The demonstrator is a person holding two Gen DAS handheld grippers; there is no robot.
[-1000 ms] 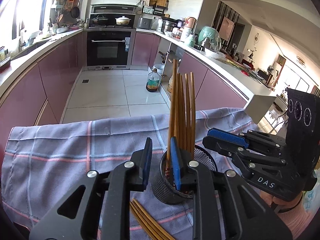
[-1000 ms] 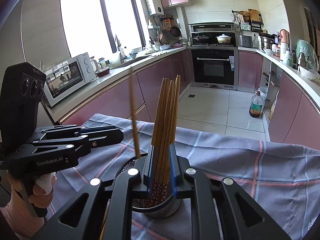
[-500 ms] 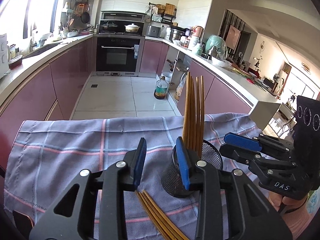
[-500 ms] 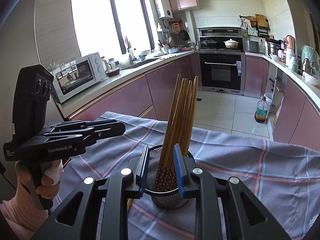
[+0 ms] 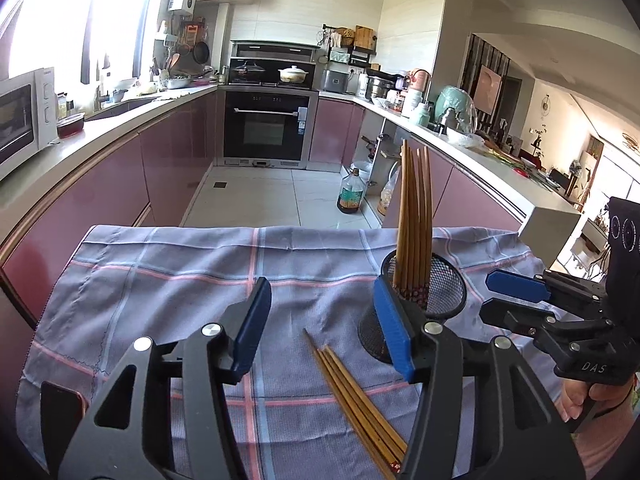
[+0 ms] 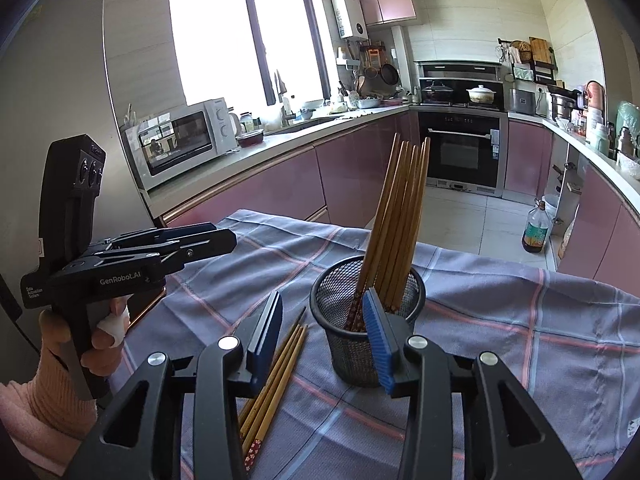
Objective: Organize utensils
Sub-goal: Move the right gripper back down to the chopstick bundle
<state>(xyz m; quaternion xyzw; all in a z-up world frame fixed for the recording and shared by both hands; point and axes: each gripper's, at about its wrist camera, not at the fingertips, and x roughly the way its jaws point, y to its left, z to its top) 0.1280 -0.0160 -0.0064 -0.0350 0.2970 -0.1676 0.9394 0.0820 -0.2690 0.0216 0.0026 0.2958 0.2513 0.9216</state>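
Observation:
A black mesh cup [image 5: 440, 292] [image 6: 352, 344] stands on the checked cloth with several brown chopsticks [image 5: 414, 216] [image 6: 398, 216] upright in it. Several more chopsticks [image 5: 352, 396] [image 6: 276, 380] lie flat on the cloth beside the cup. My left gripper [image 5: 324, 328] is open and empty, above the loose chopsticks, left of the cup. My right gripper [image 6: 324, 332] is open and empty, its right finger in front of the cup. Each gripper also shows in the other's view: the right one [image 5: 516, 296], the left one [image 6: 216, 240].
The blue-grey checked cloth [image 5: 168, 280] [image 6: 520, 320] covers the table, whose far edge drops to the kitchen floor. A dark phone-like object [image 5: 64, 404] lies at the cloth's left front. Pink cabinets, a microwave [image 6: 180, 136] and an oven [image 5: 266, 128] stand behind.
Both grippers have opened wider and drawn back from the cup. The right gripper let go of the chopsticks, which now stand in the cup. The loose chopsticks are in fuller view.

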